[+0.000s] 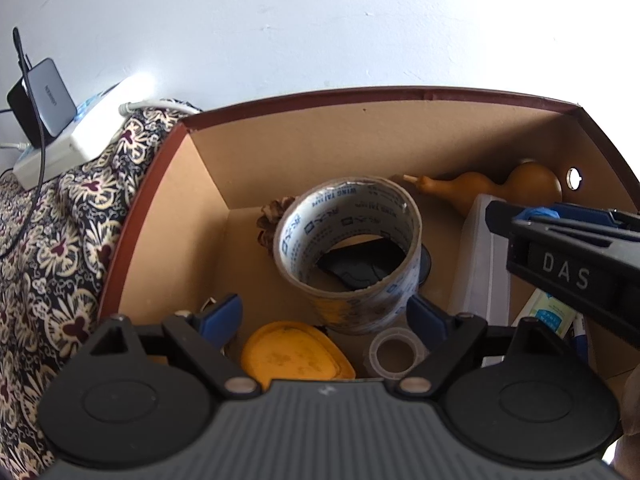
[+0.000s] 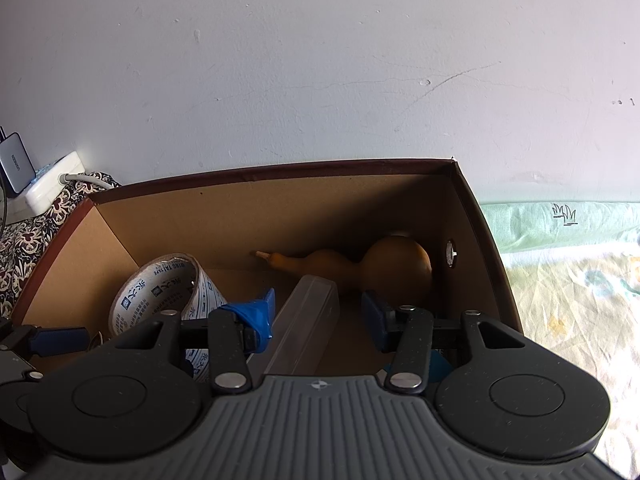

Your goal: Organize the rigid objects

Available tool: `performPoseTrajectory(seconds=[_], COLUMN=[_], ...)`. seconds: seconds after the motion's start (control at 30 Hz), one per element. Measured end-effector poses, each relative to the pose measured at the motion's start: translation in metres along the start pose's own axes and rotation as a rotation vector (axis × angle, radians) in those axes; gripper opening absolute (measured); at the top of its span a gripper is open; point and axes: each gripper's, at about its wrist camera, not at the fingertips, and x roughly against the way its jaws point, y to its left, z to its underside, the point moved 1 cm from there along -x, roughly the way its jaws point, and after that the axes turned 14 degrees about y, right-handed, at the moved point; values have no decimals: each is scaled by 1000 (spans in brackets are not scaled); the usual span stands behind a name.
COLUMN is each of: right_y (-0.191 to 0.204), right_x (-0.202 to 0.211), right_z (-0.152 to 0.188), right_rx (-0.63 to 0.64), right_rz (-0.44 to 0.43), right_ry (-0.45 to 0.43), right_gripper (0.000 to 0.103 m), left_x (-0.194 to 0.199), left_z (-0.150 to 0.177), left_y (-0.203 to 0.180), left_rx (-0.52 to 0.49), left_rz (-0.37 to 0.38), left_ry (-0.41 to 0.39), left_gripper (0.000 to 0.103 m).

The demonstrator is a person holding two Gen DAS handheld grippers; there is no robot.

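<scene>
An open cardboard box [image 1: 320, 100] [image 2: 280, 170] holds a big printed tape roll [image 1: 304, 232] [image 2: 160, 284], a brown gourd [image 1: 500, 184] [image 2: 396, 264], a clear plastic case [image 1: 480, 272] [image 2: 308, 320], a pinecone [image 1: 272, 220], an orange lid [image 1: 292, 354] and a small clear tape roll [image 1: 394, 352]. My left gripper [image 1: 324, 314] is open low in the box, just in front of the big roll; its right finger is close to the roll's side. My right gripper [image 2: 318, 318] [image 1: 500, 216] is open, its fingers either side of the clear case, with a gap on the right.
A black object [image 1: 360, 264] shows through the big roll. Printed packets [image 1: 552, 312] lie at the box's right. A patterned cloth [image 1: 60, 260] and a white power strip with a charger [image 1: 52, 148] lie left of the box, a pale green sheet [image 2: 580, 280] lies right of it, and a wall stands behind.
</scene>
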Motion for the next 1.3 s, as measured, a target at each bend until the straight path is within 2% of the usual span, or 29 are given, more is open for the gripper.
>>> performPoseTrajectory(seconds=[1.13, 1.3], right_y=[-1, -1], right_x=[0, 2], right_z=[0, 1], right_rx=[5, 13], right_rz=[-6, -12], right_ry=[2, 3], right_gripper=[33, 33], left_x=[-6, -6], left_z=[-4, -3], left_y=[-1, -3], left_rx=[-24, -40], left_rz=[11, -4], left_ry=[13, -10], left_gripper=[89, 89])
